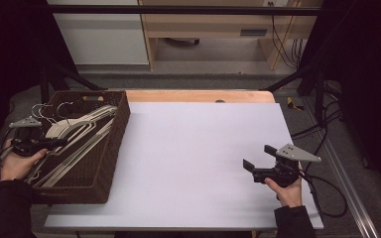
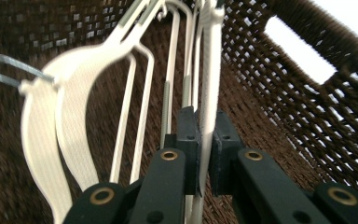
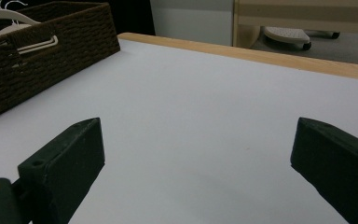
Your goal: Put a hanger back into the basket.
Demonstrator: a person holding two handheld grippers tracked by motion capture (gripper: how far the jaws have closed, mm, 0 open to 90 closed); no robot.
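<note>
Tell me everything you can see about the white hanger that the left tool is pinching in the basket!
The white hanger looks like smooth cream plastic, with a thin straight bar and, on the hangers beside it, wide curved shoulders. It lies slanting in the dark brown woven basket, bunched with other hangers whose grey metal hooks point to the far end. The left tool has its black jaws shut on the thin bar. Which hook belongs to it I cannot tell.

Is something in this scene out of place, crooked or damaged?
Nothing stands out as damaged or spilled. The white hangers lie in a loose, overlapping pile in the brown woven basket, hooks toward its far end. The left gripper is shut on one hanger's thin bar. The right gripper is open over the white table.
</note>
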